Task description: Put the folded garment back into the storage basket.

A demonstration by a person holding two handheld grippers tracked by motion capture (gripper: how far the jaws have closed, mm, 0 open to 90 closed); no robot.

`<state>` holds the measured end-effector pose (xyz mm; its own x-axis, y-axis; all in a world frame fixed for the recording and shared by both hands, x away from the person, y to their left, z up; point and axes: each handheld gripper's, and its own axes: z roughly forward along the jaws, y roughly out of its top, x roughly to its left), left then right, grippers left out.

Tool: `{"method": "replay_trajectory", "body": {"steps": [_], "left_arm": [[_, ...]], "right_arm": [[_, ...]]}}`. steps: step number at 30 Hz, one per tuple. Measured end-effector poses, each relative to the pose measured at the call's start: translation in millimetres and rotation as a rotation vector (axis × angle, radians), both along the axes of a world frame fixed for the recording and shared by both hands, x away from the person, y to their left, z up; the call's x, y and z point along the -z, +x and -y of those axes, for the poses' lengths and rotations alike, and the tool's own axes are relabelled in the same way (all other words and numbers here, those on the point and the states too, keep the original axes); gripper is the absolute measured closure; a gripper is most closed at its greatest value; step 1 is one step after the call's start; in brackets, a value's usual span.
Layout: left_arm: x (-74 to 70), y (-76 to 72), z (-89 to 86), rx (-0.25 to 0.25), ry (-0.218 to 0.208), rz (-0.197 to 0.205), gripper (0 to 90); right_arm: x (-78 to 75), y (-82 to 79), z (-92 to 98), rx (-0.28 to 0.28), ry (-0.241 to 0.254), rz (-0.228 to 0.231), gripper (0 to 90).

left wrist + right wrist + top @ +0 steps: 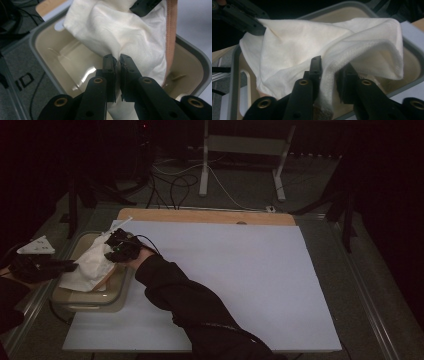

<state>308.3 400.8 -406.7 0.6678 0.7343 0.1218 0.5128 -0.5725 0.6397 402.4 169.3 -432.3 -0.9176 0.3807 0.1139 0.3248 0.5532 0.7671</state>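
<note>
I see dim room, cables (pixel 172 182) on grey floor (pixel 240 195), white stand (pixel 242 150) beyond pale tabletop (pixel 240 280). White cloth (pixel 92 265) draped over beige tub (pixel 107 295) at tabletop's left edge. Left hand-held gripper (pixel 117 61) pinching cloth fold; right hand-held gripper (pixel 332 68) gripping cloth edge.
</note>
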Motion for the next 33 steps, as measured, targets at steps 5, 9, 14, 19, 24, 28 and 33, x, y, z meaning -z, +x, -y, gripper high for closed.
{"method": "replay_trajectory", "body": {"steps": [5,9,14,19,24,28,33], "left_arm": [[18.5,6.1,0.4,-0.045,-0.008,-0.039,56.3],[23.9,8.9,5.3,-0.034,-0.049,-0.086,31.9],[21.8,8.1,13.4,0.017,-0.102,-0.085,15.4],[22.0,7.4,25.6,0.039,-0.106,-0.090,6.0],[19.7,8.5,36.3,0.051,-0.119,-0.070,1.6],[16.1,10.0,44.2,0.066,-0.131,-0.055,0.9],[14.9,12.4,55.0,0.082,-0.142,-0.064,0.6]], "right_arm": [[16.6,5.4,2.0,-0.025,0.001,-0.010,29.5],[12.9,1.6,5.3,-0.059,0.010,0.004,13.6],[6.2,-3.5,11.5,-0.077,0.017,0.040,9.9],[5.0,-8.1,20.1,-0.099,0.018,0.059,9.8],[2.7,-9.8,32.1,-0.103,0.024,0.092,9.6],[-0.2,-9.4,43.8,-0.101,0.020,0.112,9.6],[0.5,-7.9,58.9,-0.092,0.026,0.111,9.5]]}}
